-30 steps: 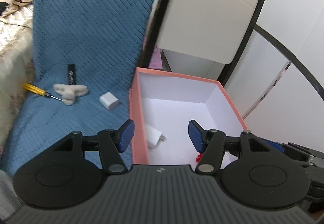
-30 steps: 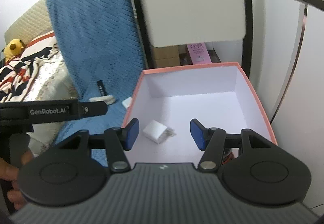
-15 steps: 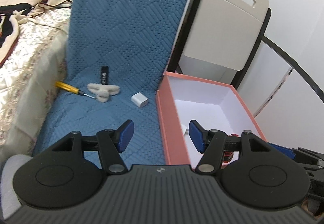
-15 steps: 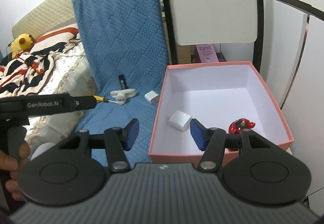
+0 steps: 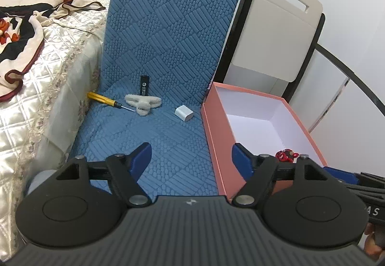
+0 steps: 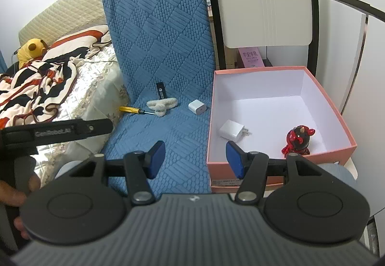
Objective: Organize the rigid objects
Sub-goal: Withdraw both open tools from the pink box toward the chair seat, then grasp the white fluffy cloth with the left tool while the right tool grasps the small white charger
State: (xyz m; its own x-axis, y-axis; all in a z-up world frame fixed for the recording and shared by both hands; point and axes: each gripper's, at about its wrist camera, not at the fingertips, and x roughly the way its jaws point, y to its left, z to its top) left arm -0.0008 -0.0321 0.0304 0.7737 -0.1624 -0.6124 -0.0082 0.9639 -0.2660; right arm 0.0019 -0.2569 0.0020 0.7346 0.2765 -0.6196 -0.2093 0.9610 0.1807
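Note:
A pink box [image 6: 341,119] with a white inside stands right of a blue quilted mat [image 6: 178,136]. In it lie a white plug charger [image 6: 232,130] and a red and black figurine [image 6: 298,140]. On the mat lie a white cube charger [image 5: 184,113], a fluffy white clip [image 5: 142,103], a yellow-handled screwdriver [image 5: 105,99] and a black stick [image 5: 144,85]. My left gripper [image 5: 191,157] hangs over the mat's near part, its jaws opening with nothing between them. My right gripper [image 6: 195,157] is open and empty above the box's near left corner.
A bed with a cream quilt [image 5: 36,88] and a striped blanket [image 6: 36,88] lies left of the mat. A folded beige and black chair [image 6: 264,1] leans behind the box. A yellow plush toy [image 6: 30,49] sits on the bed. A hand [image 6: 14,191] holds the left tool.
Both grippers have pulled back from over the box, so the mat and its objects now show. The left jaws stand wider apart than before. The figurine has come into sight in the box.

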